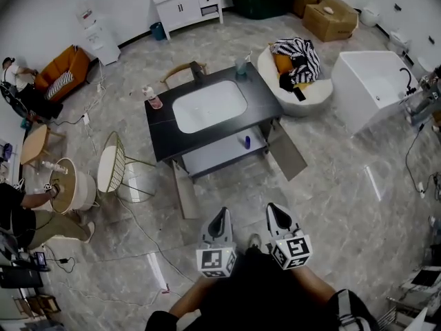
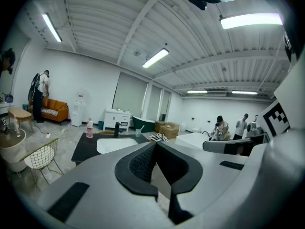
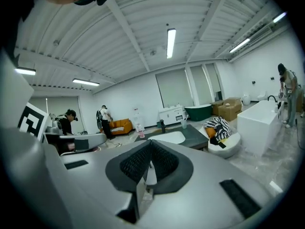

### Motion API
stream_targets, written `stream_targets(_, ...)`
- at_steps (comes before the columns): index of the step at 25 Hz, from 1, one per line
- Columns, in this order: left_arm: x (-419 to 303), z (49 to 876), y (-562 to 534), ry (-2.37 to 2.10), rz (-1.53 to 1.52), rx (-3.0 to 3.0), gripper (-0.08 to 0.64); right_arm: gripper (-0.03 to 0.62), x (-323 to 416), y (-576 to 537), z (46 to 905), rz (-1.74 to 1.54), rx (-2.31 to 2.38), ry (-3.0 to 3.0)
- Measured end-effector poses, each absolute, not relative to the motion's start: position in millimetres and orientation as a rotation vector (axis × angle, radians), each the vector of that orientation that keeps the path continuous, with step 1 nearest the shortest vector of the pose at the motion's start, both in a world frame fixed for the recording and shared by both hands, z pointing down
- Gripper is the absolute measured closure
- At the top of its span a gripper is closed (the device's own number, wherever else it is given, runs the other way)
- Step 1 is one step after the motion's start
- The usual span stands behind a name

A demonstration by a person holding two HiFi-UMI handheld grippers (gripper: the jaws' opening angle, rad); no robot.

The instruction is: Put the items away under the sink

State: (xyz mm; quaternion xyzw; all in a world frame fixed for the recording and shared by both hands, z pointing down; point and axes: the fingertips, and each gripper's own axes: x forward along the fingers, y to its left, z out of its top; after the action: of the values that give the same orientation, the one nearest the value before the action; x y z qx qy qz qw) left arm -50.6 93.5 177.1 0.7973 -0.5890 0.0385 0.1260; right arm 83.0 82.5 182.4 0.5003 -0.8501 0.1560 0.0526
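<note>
Left hand-held gripper [image 1: 220,214] and right hand-held gripper [image 1: 275,208] both clenched, empty, well apart from the table [image 1: 160,134]. Could topple the pink bottle [image 1: 152,98] if brought in unopened.

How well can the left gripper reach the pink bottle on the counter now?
Probably not yet: the left gripper, shut, is far from the pink bottle at the counter's left edge. Mostly floor lies between them, so stepping closer should do.
</note>
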Motion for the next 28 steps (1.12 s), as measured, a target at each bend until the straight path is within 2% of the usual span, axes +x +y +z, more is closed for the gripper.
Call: stream_targets(28, -69, 179, 115, -1.683, 0.078, 2.361, 0.545, 0.581, 51, 109, 181, 0.400, 1.504, -2.574)
